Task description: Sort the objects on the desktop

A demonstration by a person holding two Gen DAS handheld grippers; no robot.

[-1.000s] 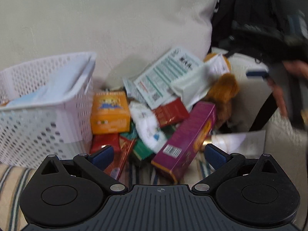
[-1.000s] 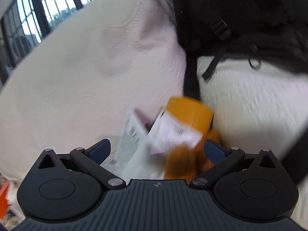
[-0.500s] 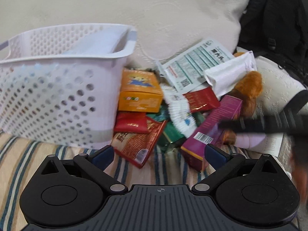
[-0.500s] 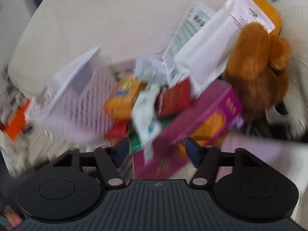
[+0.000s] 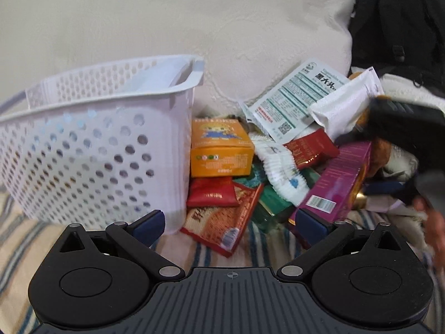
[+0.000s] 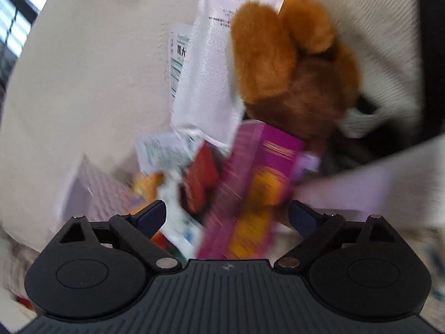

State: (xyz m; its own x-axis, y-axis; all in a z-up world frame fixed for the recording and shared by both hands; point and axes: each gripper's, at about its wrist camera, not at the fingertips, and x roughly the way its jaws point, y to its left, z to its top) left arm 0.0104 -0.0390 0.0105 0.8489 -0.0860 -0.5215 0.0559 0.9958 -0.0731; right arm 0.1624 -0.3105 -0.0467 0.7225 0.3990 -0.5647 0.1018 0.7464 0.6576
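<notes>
One basket (image 5: 91, 144), one purple box (image 5: 338, 183).

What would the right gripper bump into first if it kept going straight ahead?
Most likely the purple box. It lies right between the open fingers of the right gripper, in front of the brown plush toy. The picture is blurry, so depth is uncertain.

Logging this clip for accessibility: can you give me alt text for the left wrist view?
A white perforated basket stands on striped fabric beside a heap of packets, an orange box and a purple box. The left gripper hovers before them, jaws open and empty.
</notes>
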